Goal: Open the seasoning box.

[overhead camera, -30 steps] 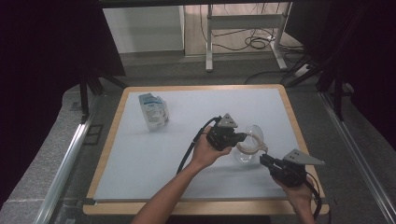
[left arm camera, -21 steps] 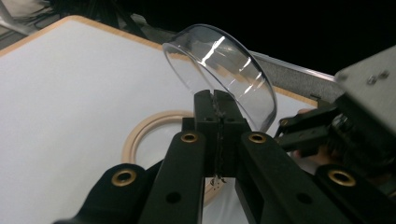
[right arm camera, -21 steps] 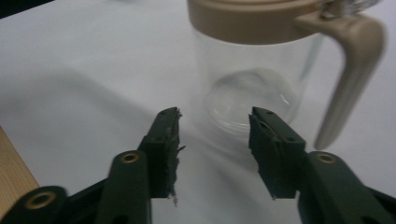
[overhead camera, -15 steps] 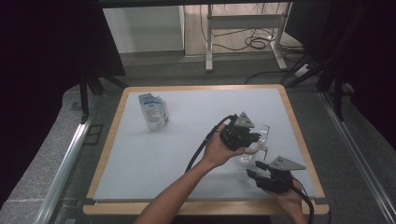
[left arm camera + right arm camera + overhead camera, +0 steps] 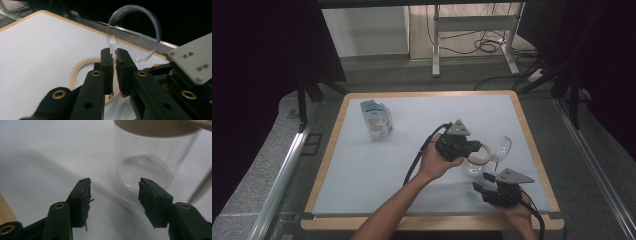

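Your left gripper [image 5: 475,148] sits right of centre in the high view, with its jaws nearly closed on a thin edge of clear glass. In the left gripper view the two pads [image 5: 108,65] pinch that edge, though the jaws have just been easing open a little. The piece they hold looks like the wine glass [image 5: 501,148], tilted, its bowl toward the upper right of the high view; in the left gripper view its round rim [image 5: 133,32] stands above the jaws. A wooden ring [image 5: 479,154] lies just below the gripper, over a clear glass jar [image 5: 472,166] on the white table top [image 5: 362,165].

Your right gripper [image 5: 484,182] is at the lower right of the high view, near the table's front edge. Its jaws stand about half open and have just been opening, with nothing pressed between them. In the right gripper view the jar [image 5: 147,165] stands just ahead of them, slightly right of the gap.

A crumpled packet [image 5: 376,119] lies at the upper left of the table top, well apart.
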Demonstrator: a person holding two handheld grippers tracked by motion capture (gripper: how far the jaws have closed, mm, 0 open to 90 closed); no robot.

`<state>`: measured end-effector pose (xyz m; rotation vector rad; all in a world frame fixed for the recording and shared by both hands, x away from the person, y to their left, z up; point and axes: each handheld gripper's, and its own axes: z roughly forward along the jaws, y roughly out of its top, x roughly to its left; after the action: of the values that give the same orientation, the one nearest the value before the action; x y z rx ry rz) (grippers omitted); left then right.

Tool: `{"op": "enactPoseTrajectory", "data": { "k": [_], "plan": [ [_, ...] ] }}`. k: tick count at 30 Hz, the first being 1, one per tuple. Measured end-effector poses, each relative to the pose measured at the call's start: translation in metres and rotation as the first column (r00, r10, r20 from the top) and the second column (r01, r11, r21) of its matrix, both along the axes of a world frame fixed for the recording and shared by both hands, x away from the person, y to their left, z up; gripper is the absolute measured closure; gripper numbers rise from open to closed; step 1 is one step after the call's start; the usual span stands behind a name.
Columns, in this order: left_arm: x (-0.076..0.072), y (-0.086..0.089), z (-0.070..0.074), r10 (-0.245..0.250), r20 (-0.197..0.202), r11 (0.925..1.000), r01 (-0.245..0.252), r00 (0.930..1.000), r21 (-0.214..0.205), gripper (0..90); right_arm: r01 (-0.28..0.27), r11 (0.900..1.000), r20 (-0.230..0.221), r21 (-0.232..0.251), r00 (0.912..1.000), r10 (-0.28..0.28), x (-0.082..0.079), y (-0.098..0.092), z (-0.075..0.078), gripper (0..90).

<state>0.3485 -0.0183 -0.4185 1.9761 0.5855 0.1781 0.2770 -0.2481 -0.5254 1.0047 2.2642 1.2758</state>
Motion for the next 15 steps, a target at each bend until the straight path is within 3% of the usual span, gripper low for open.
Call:
{"op": "enactPoseTrajectory", "data": {
  "k": [3, 5, 6, 8, 12, 15],
  "plan": [
    [-0.003, 0.016, -0.003, 0.031, 0.005, 0.9995, -0.031, 0.9995, -0.004, 75.3, -0.018, 0.9998, 0.009, 0.004, 0.9998, 0.018, -0.002, 0.008, 0.002, 39.4],
    [-0.008, 0.039, -0.008, 0.081, 0.015, 0.9967, -0.081, 0.9966, -0.006, 69.1, -0.027, 0.9994, 0.008, 0.021, 0.9996, 0.027, -0.004, 0.014, 0.003, 38.0],
    [-0.008, 0.039, -0.008, 0.081, 0.015, 0.9967, -0.081, 0.9966, -0.006, 64.2, -0.027, 0.9994, 0.008, 0.021, 0.9996, 0.027, -0.004, 0.014, 0.003, 38.0],
    [-0.015, 0.062, -0.016, 0.124, 0.039, 0.9923, -0.124, 0.9915, 0.001, 54.5, -0.039, 0.9988, 0.008, 0.031, 0.9992, 0.039, -0.006, 0.024, 0.005, 36.3],
    [-0.020, 0.085, -0.027, 0.148, 0.022, 0.9891, -0.147, 0.9888, -0.006, 43.8, -0.056, 0.9982, 0.013, 0.023, 0.9984, 0.055, -0.008, 0.036, 0.004, 33.6],
    [-0.029, 0.113, -0.048, 0.187, 0.003, 0.9824, -0.187, 0.9824, -0.004, 37.0, -0.073, 0.9972, 0.029, 0.018, 0.9970, 0.072, -0.009, 0.052, 0.003, 31.3]
  ]
}}
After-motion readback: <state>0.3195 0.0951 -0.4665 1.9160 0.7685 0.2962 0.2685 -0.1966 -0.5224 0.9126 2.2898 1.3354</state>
